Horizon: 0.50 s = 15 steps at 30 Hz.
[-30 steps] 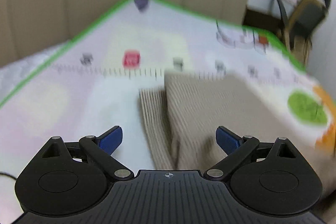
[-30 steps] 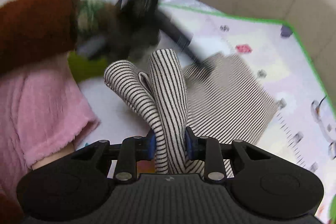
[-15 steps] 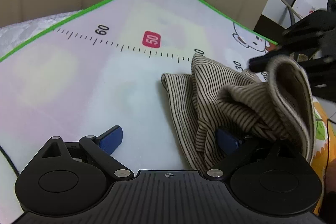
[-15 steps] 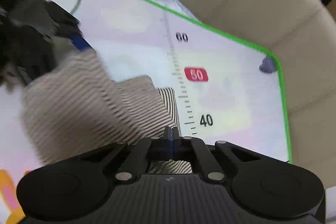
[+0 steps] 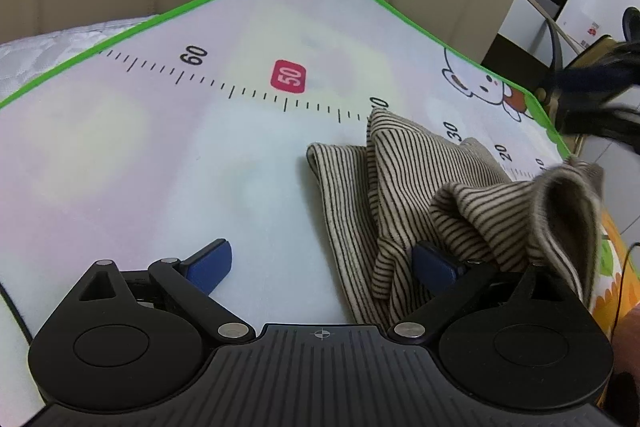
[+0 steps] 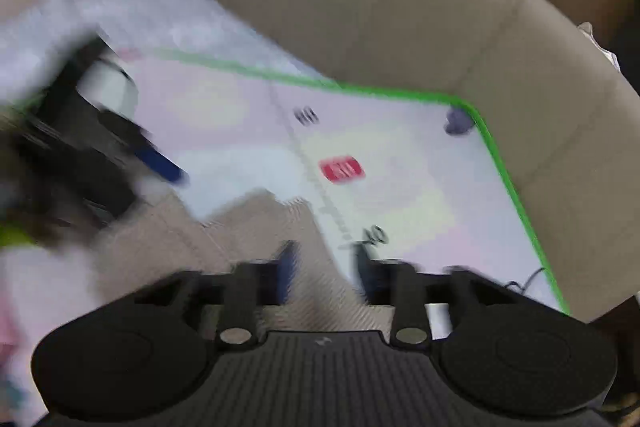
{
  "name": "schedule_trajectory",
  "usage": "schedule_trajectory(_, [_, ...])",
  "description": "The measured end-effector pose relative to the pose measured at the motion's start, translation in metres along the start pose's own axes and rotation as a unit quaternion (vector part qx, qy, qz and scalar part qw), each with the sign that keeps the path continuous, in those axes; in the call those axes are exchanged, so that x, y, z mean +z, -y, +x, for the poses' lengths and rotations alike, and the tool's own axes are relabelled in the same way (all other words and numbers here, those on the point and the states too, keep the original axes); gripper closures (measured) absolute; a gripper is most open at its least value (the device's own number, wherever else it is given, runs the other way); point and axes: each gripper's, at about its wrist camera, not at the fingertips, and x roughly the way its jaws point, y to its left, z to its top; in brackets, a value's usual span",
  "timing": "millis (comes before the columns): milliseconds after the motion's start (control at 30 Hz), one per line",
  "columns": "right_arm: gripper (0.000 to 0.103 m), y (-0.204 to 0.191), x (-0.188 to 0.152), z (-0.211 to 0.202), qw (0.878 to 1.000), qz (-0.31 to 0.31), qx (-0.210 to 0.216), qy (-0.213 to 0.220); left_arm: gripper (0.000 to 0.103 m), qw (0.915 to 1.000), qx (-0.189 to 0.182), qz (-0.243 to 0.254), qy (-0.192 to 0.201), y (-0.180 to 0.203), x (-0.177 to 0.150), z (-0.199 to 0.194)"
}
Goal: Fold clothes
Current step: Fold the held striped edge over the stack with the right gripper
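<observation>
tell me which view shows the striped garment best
The left wrist view: the striped garment is sharp there, bunched on the play mat, with a fold draped over one finger of the left claw. The right wrist view shows it only as a blurred beige patch.

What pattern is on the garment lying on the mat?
Thin dark stripes on cream garment, clearest in the left wrist view.

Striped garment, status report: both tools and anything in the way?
Left tool open. Right tool opening, nothing gripped. Striped garment bunched on mat, draped over left tool's finger. Nothing blocking.
</observation>
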Motion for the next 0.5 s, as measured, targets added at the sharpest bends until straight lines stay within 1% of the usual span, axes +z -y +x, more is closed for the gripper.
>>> schedule_trajectory(33, [0.039, -0.001, 0.000, -0.013, 1.000, 0.005, 0.021, 0.007, 0.003, 1.0000, 0.001, 0.000, -0.001, 0.001, 0.000, 0.000])
schedule_trajectory(67, [0.037, -0.005, -0.003, -0.022, 0.999, 0.006, 0.036, 0.005, 0.002, 1.0000, 0.002, 0.002, -0.002, 0.001, 0.000, 0.000])
schedule_trajectory(133, [0.035, -0.014, -0.008, -0.031, 0.998, -0.005, 0.060, -0.006, 0.002, 1.0000, 0.005, 0.005, -0.003, 0.003, -0.001, 0.001])
schedule_trajectory(200, [0.033, -0.029, -0.013, -0.023, 0.997, -0.045, 0.055, -0.016, 0.002, 0.9999, 0.007, 0.008, -0.005, 0.004, -0.002, 0.001])
schedule_trajectory(233, [0.030, -0.035, -0.014, -0.017, 0.996, -0.063, 0.053, -0.020, 0.001, 0.9999, 0.008, 0.009, -0.005, 0.004, -0.002, 0.000])
schedule_trajectory(333, [0.030, -0.045, -0.013, 0.014, 0.993, -0.085, 0.075, -0.044, 0.001, 0.9999, 0.005, 0.008, -0.005, 0.002, -0.004, -0.001])
schedule_trajectory(500, [0.030, -0.063, -0.017, 0.010, 0.987, -0.120, 0.094, -0.047, 0.000, 1.0000, -0.002, 0.002, -0.004, -0.002, -0.004, -0.001])
